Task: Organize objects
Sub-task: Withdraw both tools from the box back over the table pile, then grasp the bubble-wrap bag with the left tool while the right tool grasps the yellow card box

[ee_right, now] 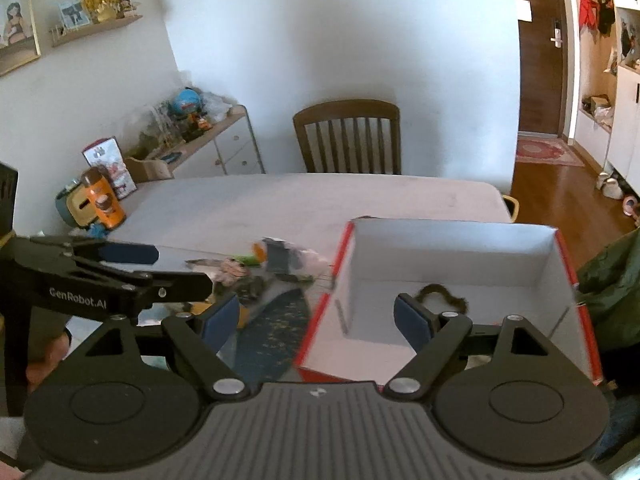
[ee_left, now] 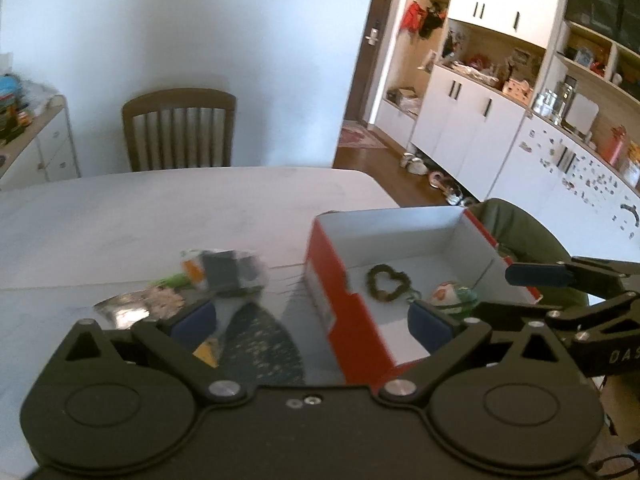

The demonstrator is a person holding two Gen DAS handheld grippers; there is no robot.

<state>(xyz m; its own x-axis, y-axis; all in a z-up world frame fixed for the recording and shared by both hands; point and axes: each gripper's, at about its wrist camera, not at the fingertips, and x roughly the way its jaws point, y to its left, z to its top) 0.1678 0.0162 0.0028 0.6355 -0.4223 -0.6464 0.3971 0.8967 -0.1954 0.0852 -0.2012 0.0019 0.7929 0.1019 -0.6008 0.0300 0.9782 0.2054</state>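
Tongs, left (ee_left: 310, 322) and right (ee_right: 316, 316), gaped empty beside red box (ee_left: 340, 304); left of box, crinkly packets (ee_left: 224, 268) looked light, slippery, best pinched at edges.

Both wrist cameras look forward and slightly down from the near table edge, sharing the open red-and-white cardboard box (ee_left: 340, 280) (ee_right: 452, 256) and far brown slatted wooden chair (ee_left: 179, 128) (ee_right: 347, 136).

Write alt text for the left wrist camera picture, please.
An open left gripper hovers over a pale table, jaws apart and holding nothing. Ahead are blurred packets and a red box containing a heart-shaped wreath. The right gripper shows at the right edge.
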